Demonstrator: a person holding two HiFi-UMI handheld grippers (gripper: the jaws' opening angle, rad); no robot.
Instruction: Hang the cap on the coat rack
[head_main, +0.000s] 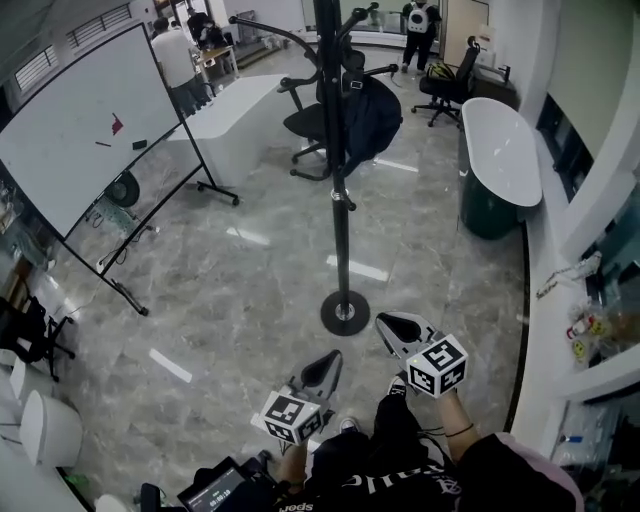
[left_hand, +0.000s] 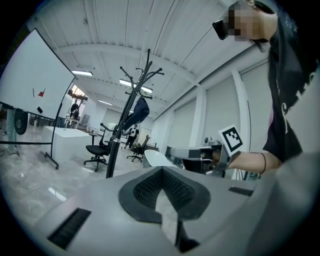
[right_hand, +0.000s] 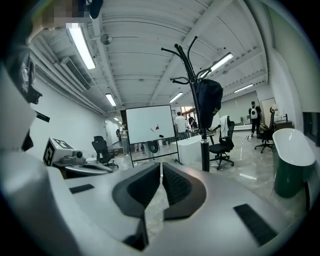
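- Head view — cap hung on coat rack.
- Left gripper low, near rack base — fingers together, empty.
- Right gripper beside it, fingers together, empty.

This is looking like an open-plan office. A black coat rack is standing on a glossy grey stone floor. Left of the coat rack, a wheeled whiteboard is leaning on its frame. Beyond the coat rack, swivel chairs are sitting beside a long white worktop, where people are standing. Above the coat rack, strip lights are glowing along a ribbed ceiling.
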